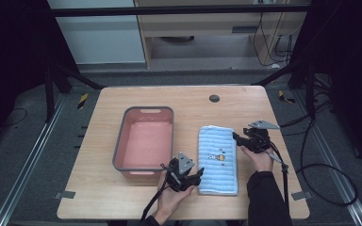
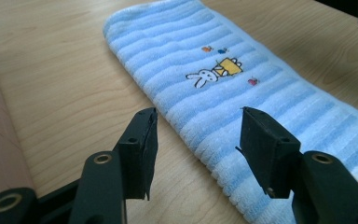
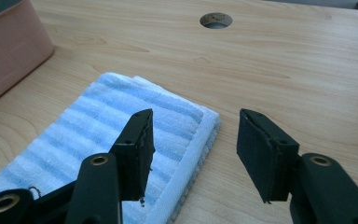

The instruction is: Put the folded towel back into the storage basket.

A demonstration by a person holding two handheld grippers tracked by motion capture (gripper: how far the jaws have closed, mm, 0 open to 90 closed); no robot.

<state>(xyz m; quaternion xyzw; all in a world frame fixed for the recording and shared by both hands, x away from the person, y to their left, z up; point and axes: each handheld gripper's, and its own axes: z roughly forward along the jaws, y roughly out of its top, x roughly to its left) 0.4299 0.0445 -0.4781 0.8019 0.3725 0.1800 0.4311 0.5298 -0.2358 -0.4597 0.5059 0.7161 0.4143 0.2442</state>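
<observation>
Embroidery on the towel [image 2: 223, 88], a white rabbit with a yellow square, reads clearly in the left gripper view; from the high view it is a small mark. Leftmost on the table [image 1: 122, 197] sits a pink basin [image 1: 143, 141] with a grey rim. Just beside its near corner, the left gripper [image 1: 199, 178] hangs with jaws wide at the towel's near left edge. The folded blue-and-white striped towel lies flat at centre-right. The right gripper [image 3: 193, 144], jaws wide too, straddles the towel's far right corner, with a round hole [image 3: 216, 20] in the tabletop beyond.
</observation>
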